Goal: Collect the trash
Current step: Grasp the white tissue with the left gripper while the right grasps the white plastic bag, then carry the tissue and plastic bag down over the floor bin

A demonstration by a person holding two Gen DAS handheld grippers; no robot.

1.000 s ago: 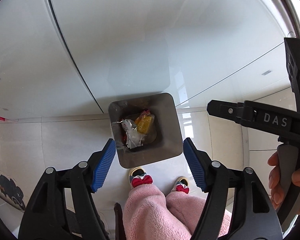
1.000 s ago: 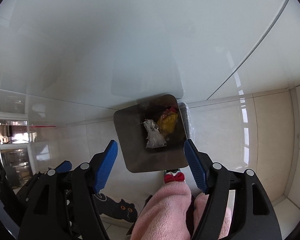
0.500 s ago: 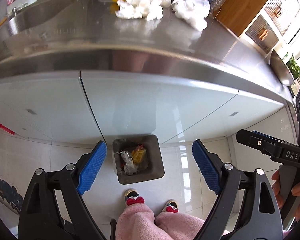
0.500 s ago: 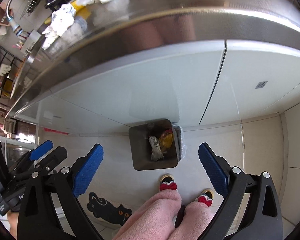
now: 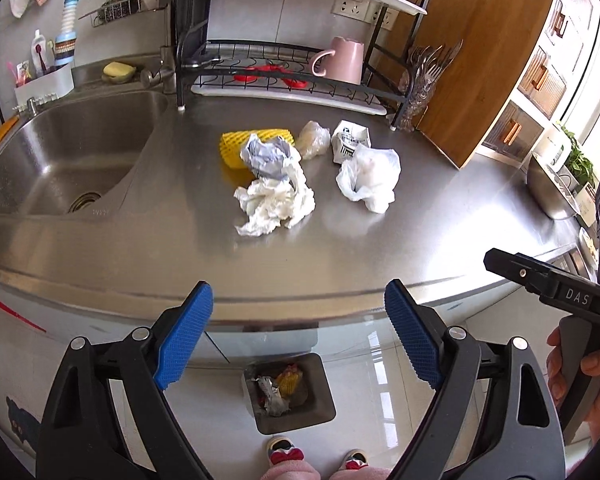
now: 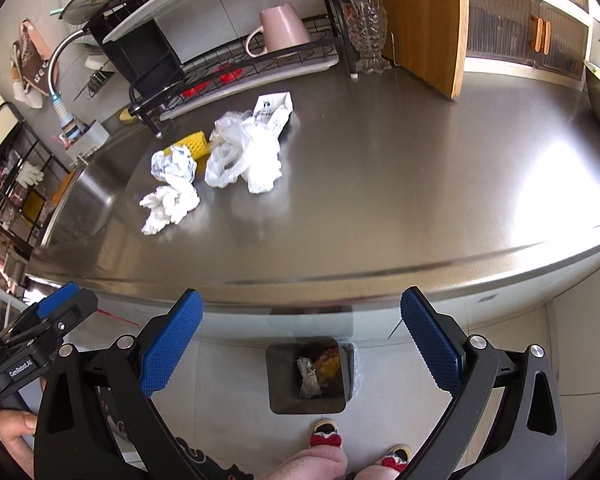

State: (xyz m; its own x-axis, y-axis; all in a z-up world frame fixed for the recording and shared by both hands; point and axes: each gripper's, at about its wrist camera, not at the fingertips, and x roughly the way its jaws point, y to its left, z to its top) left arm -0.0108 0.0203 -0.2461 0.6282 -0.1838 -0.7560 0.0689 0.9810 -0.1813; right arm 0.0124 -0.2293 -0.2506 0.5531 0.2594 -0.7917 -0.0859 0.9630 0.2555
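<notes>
Both grippers have risen from the bin up to the counter level, so the trash on the steel top is now in view. The left gripper [image 5: 298, 336] and the right gripper [image 6: 300, 340] both hover before the counter [image 5: 340, 248] edge with jaws wide apart and nothing between them. Below on the floor stands the bin [image 5: 290, 392], with some wrappers inside. On the counter lie a white tissue [image 5: 274, 200], a crumpled paper [image 5: 266, 156], a plastic bag [image 5: 370, 178], a yellow foam net [image 5: 236, 146] and a small carton [image 5: 350, 140]. Further back are the sink [image 5: 60, 152] and the dish rack [image 5: 284, 76].
</notes>
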